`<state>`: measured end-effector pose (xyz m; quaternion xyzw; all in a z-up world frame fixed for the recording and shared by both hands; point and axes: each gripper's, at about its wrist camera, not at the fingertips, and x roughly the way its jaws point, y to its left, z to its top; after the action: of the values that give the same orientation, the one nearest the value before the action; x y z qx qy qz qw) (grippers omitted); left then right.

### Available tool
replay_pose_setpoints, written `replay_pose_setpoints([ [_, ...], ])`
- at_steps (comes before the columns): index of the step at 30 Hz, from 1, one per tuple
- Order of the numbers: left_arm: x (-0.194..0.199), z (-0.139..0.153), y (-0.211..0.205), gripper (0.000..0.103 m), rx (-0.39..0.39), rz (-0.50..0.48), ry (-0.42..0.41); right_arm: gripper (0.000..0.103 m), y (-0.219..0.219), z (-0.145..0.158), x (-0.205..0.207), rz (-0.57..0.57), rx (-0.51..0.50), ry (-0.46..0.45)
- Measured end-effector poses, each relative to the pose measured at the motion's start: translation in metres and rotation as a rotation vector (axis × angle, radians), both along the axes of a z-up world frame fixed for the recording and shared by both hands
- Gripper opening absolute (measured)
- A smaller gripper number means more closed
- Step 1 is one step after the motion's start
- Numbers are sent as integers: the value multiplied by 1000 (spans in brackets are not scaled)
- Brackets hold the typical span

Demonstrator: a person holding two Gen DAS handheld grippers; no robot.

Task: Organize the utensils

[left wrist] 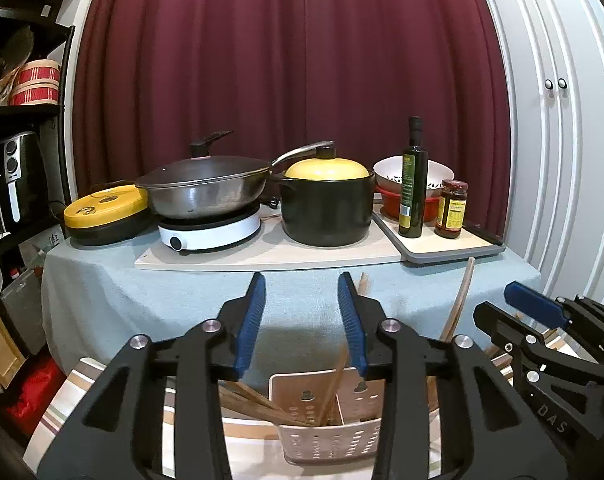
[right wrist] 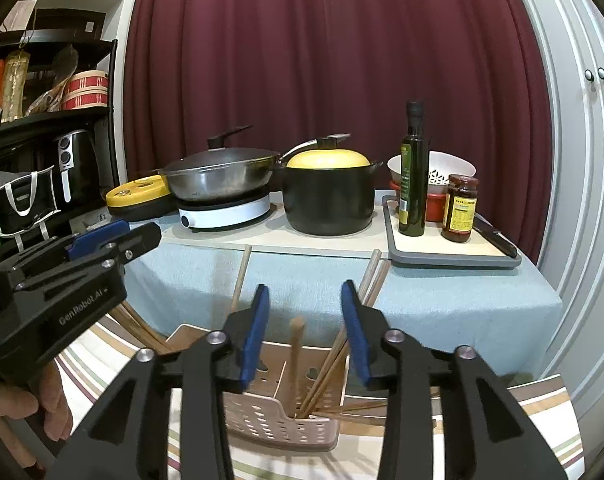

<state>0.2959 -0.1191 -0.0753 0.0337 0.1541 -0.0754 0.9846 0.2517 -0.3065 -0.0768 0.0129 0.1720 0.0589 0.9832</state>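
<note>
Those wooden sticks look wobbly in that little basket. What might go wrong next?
Two risks. The wooden chopsticks lean steeply in the beige perforated plastic holder; a nudge from the open right hand-held gripper might tip the holder. Loose chopsticks lie beside the holder under the open left hand-held gripper, and may roll off the striped cloth.

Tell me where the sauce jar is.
The sauce jar stands far right on the grey tray, just right of the dark oil bottle, in front of the white bowl.
</note>
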Motion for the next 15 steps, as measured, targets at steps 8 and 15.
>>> replay_pose_setpoints([
  [8,-21,8,5,71,7,18,-34,61,1,10,-15,-21,-10,-33],
  [15,-66,15,15,90,31,41,-80,73,3,18,-51,-70,-20,-73],
])
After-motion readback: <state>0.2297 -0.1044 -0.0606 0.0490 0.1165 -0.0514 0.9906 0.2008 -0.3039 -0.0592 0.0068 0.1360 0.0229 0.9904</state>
